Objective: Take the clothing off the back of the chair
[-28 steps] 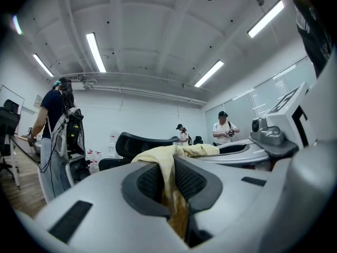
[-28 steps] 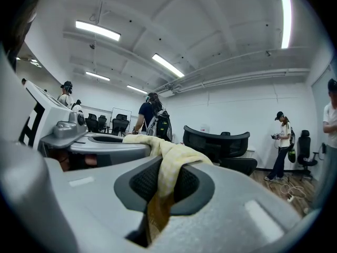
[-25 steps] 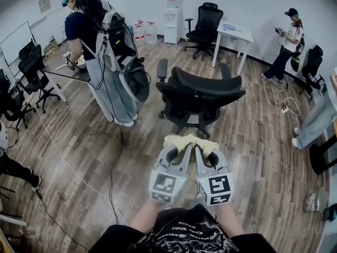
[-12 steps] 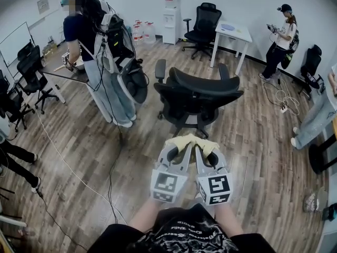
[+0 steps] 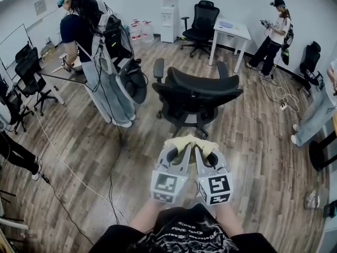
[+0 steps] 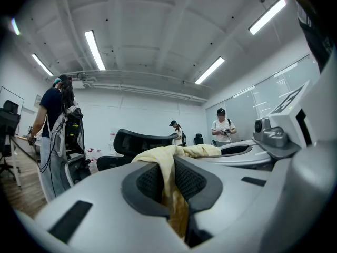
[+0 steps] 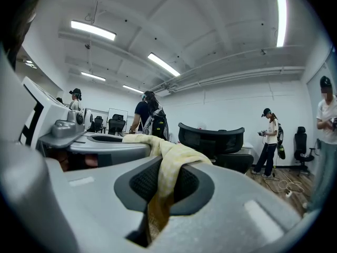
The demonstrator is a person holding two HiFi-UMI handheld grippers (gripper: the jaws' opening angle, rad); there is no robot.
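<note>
A pale yellow piece of clothing (image 5: 190,142) is bunched across both gripper tips, held in the air in front of me. My left gripper (image 5: 179,147) is shut on it; in the left gripper view the cloth (image 6: 169,165) is pinched between the jaws and drapes over the top. My right gripper (image 5: 204,148) is shut on it too, with the cloth (image 7: 167,170) hanging down between its jaws. The two grippers sit side by side, nearly touching. The black office chair (image 5: 197,95) stands just beyond them with its bare back facing me.
A person with a backpack (image 5: 100,51) stands at a desk (image 5: 59,70) to the left of the chair. Another person (image 5: 269,38) stands at the far right by a white table (image 5: 231,33). Cables (image 5: 79,175) run across the wood floor. More chairs (image 5: 26,73) line the left side.
Both grippers and the cloth stay as they were. The view has shifted slightly, and the person at the far right has stepped a little to the left.
</note>
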